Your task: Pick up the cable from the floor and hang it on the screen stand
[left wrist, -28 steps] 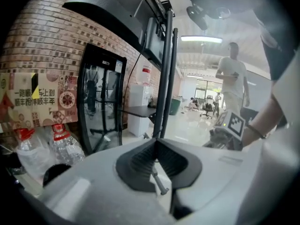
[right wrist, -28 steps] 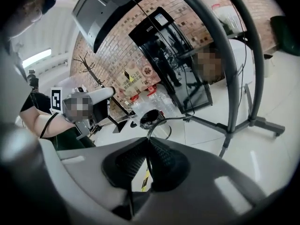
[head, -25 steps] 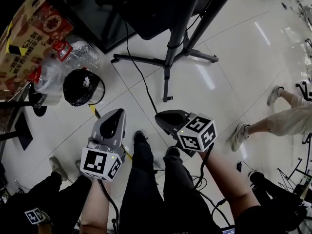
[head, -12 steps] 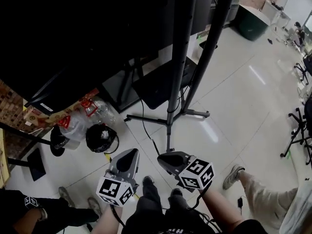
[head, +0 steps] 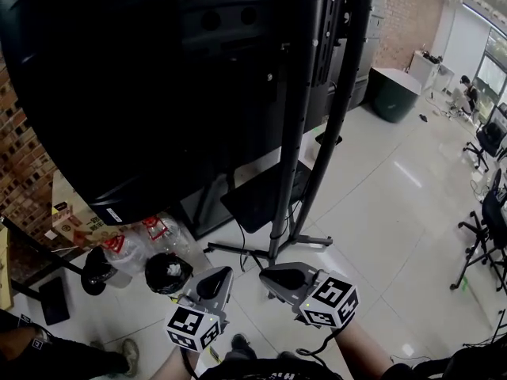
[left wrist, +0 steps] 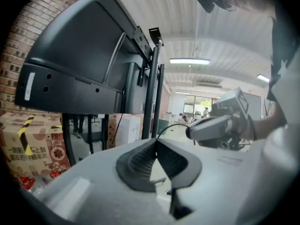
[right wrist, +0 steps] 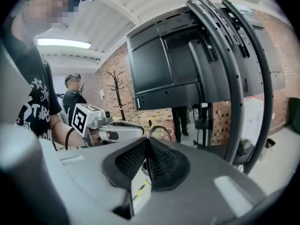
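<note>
A big black screen (head: 150, 77) hangs on a dark stand with two upright poles (head: 299, 133) and floor legs (head: 273, 252). Both grippers are low in the head view, side by side in front of the stand's foot. My left gripper (head: 223, 271) is shut, and a thin black cable (left wrist: 172, 125) arcs from its tips (left wrist: 156, 140) across to the right gripper (left wrist: 213, 125). My right gripper (head: 264, 274) is shut too; a short loop of the cable (right wrist: 159, 128) rises from its tips (right wrist: 147, 139). In the head view the cable between them is too thin to follow.
A printed cardboard box (head: 75, 226), plastic bottles (head: 135, 245) and a round black helmet-like thing (head: 168, 272) sit on the floor left of the stand. A person's arm (head: 47, 353) is at the bottom left. Office chairs (head: 485, 212) and a dark bin (head: 394, 93) stand to the right.
The head view has swung up from the floor to the screen and stand. Both grippers stay shut and close together, now lower in the picture and farther above the floor.
</note>
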The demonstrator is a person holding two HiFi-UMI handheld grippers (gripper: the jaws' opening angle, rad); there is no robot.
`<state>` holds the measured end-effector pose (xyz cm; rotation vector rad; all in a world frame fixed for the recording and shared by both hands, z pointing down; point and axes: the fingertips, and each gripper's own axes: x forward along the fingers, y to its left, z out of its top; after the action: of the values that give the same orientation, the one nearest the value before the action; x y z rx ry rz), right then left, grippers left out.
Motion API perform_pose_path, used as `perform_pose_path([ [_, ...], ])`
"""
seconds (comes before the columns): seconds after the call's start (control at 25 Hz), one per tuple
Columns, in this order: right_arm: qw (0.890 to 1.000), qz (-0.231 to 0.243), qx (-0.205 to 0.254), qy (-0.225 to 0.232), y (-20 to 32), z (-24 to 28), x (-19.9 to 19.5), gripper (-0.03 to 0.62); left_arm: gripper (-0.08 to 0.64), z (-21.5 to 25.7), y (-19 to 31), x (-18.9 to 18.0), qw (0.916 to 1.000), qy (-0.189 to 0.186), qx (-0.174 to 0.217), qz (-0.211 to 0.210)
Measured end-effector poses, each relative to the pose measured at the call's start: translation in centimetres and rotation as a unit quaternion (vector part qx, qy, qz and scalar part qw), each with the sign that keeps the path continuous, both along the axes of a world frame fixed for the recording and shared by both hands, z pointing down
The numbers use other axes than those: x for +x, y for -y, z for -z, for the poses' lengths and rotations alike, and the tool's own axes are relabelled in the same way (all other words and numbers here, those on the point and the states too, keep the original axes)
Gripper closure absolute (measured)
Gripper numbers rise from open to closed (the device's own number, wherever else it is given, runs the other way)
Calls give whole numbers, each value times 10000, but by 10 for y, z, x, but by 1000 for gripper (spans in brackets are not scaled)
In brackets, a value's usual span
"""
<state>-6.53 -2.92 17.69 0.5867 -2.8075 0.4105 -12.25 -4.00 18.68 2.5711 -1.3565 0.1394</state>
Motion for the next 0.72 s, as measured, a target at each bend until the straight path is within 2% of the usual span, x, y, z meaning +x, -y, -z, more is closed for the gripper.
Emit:
perform_pose_path([
  [0.12, 9995, -80, 262, 157, 12, 25, -9, 574, 555, 15, 11, -4, 10000, 23, 15, 15],
  [0.4, 9957, -131, 825, 409, 30, 81, -27, 574, 555, 61, 30, -13, 9994, -348, 56, 33],
  [0.52, 9942, -168, 1019, 298, 39, 106, -36, 574, 555, 86, 34, -21, 9984, -559, 58, -93],
  [0.72, 9867, -387, 1577, -38, 61, 146, -39, 574, 555, 122, 48, -24, 9969, -557, 321, -450],
])
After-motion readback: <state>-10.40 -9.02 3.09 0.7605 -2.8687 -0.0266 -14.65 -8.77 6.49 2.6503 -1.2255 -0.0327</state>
